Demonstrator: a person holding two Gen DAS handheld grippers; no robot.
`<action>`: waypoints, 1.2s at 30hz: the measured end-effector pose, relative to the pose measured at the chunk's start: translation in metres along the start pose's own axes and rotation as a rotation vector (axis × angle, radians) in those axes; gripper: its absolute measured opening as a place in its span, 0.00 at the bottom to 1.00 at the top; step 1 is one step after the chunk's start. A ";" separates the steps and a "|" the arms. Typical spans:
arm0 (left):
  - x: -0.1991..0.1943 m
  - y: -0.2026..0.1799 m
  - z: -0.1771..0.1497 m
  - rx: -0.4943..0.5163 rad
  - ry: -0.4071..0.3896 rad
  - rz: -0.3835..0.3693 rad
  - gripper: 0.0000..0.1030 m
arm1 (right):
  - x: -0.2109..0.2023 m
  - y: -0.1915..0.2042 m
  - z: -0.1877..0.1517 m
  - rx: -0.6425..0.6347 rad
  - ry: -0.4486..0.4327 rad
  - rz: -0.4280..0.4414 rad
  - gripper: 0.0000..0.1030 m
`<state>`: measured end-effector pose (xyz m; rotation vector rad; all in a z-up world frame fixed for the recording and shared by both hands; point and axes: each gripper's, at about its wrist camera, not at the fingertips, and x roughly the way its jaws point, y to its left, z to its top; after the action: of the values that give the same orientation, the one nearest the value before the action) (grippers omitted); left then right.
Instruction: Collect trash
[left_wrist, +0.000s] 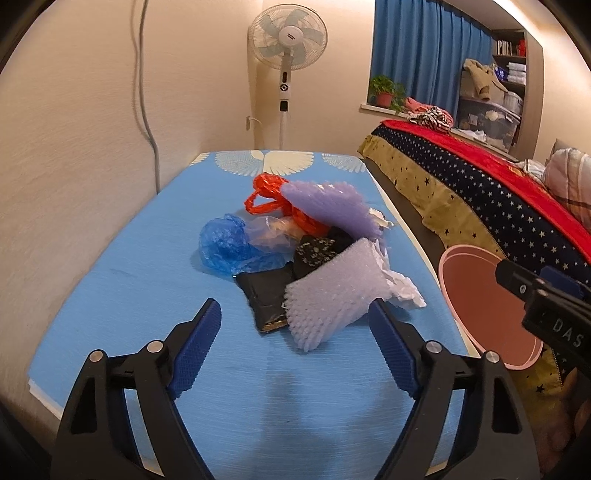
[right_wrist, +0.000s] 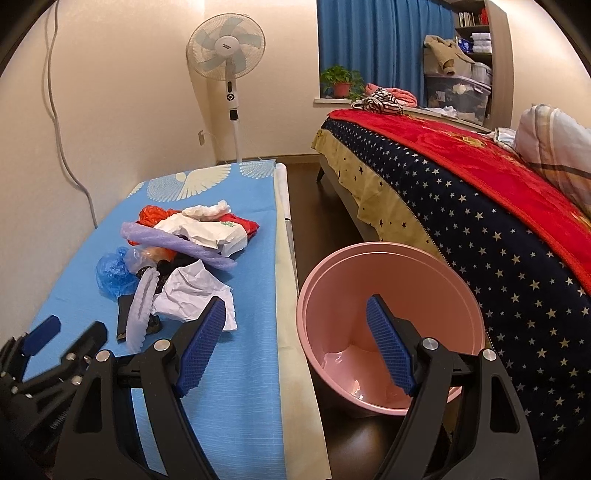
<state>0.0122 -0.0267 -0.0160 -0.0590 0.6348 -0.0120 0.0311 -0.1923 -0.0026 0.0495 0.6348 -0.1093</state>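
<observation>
A heap of trash lies on the blue table: a pale foam net sleeve, a purple foam sheet, a blue plastic bag, an orange bag, a black wrapper and crumpled white paper. My left gripper is open and empty, just short of the foam sleeve. My right gripper is open and empty above the gap between the table edge and the pink bin. The bin stands on the floor to the right of the table and looks empty.
A bed with a star-patterned cover stands right of the bin. A standing fan is behind the table's far end. A wall runs along the table's left side. A cable hangs on that wall.
</observation>
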 end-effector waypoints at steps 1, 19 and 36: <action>0.002 -0.002 0.000 0.002 0.001 -0.001 0.80 | 0.000 0.000 0.000 0.000 0.000 0.000 0.75; 0.038 -0.015 0.002 -0.016 0.060 -0.020 0.79 | 0.023 -0.006 0.005 0.045 0.030 0.069 0.75; 0.040 0.032 0.013 -0.130 0.046 0.012 0.13 | 0.069 0.052 0.000 -0.068 0.142 0.263 0.76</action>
<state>0.0518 0.0048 -0.0314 -0.1810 0.6816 0.0396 0.0921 -0.1466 -0.0433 0.0753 0.7682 0.1714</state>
